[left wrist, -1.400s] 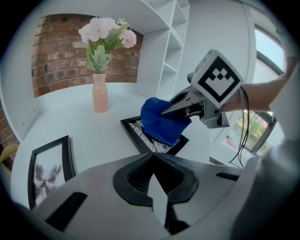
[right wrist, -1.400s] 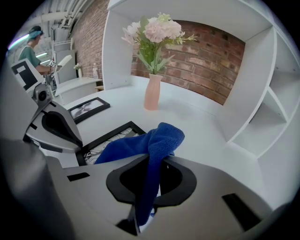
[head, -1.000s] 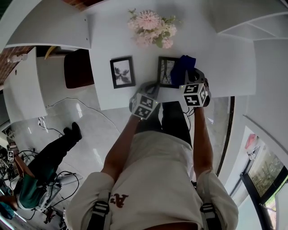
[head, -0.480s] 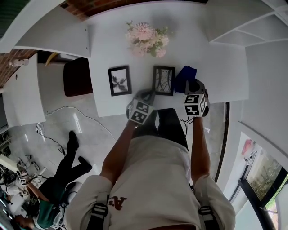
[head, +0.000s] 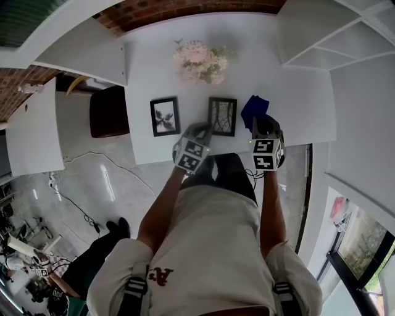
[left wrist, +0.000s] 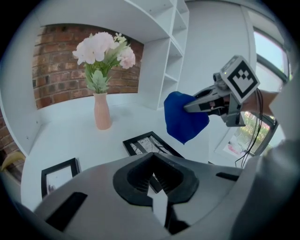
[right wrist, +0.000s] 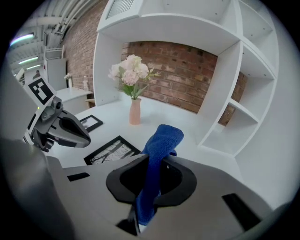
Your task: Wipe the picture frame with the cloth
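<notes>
Picture frame (head: 223, 116), black-edged with a pale branch print, lies flat on the smooth white table (head: 154, 74), just ahead of the left gripper (head: 200, 131). That gripper's jaws sit close together with nothing between them. The right gripper (head: 260, 123) hangs by the frame's right edge, its jaws clamped on a fuzzy blue cloth (head: 254, 106) that droops in the air. A second black frame (head: 165, 115) lies further left. A pink vase of pale flowers (head: 199, 60) stands behind, before a brick wall (head: 185, 6) and white shelves (head: 321, 31).
</notes>
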`<state>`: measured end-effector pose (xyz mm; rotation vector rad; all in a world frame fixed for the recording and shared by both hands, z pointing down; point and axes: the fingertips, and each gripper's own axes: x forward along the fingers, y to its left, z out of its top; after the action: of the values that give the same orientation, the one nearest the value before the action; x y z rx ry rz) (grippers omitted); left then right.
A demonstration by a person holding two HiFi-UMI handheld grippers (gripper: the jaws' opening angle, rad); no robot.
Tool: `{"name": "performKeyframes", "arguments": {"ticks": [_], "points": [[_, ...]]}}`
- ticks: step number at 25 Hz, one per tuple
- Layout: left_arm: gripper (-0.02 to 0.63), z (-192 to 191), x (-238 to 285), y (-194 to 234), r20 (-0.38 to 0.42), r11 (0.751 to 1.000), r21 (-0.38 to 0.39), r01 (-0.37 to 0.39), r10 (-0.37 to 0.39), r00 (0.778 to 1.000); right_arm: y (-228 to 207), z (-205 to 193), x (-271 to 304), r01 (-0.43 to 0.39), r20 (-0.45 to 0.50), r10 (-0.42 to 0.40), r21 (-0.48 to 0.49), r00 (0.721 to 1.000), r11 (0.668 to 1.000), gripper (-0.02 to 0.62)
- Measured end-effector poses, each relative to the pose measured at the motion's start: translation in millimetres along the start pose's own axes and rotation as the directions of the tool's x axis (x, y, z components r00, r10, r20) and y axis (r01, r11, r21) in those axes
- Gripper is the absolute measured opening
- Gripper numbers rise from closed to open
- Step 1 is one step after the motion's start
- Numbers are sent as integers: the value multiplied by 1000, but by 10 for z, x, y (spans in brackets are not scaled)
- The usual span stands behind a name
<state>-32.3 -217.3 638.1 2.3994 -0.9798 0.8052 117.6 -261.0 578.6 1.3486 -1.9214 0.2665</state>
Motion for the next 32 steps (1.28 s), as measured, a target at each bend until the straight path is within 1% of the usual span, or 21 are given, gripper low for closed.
{"name": "performKeyframes", "arguments": {"ticks": [7,14,19,24,29,32], "points": [[0,368,-271,12,84,1000,12,-22,21,996,30,394,-300,-7,108,5,21,994,1000,28],[0,865,-644,-26,198,999,27,-40,33,980,26,840,-649,-12,223,6,24,975,1000,28],[0,1188,-937,-38,275,998,33,-61,49,960,84,1076,-897,-21,286,16,13,958,1000,28],[0,1493,-1205,-35,350,995,42,-91,70,934,141,1269,-1104,-38,347,29,16,937,999,28],[0,1705,-1452,-55,402,993,47,-107,79,912,196,1475,-1311,-59,414,46,18,909,998,28],[1,1821,-1579,-80,436,992,45,-114,83,896,195,1630,-1457,-60,463,44,18,885,998,28]]}}
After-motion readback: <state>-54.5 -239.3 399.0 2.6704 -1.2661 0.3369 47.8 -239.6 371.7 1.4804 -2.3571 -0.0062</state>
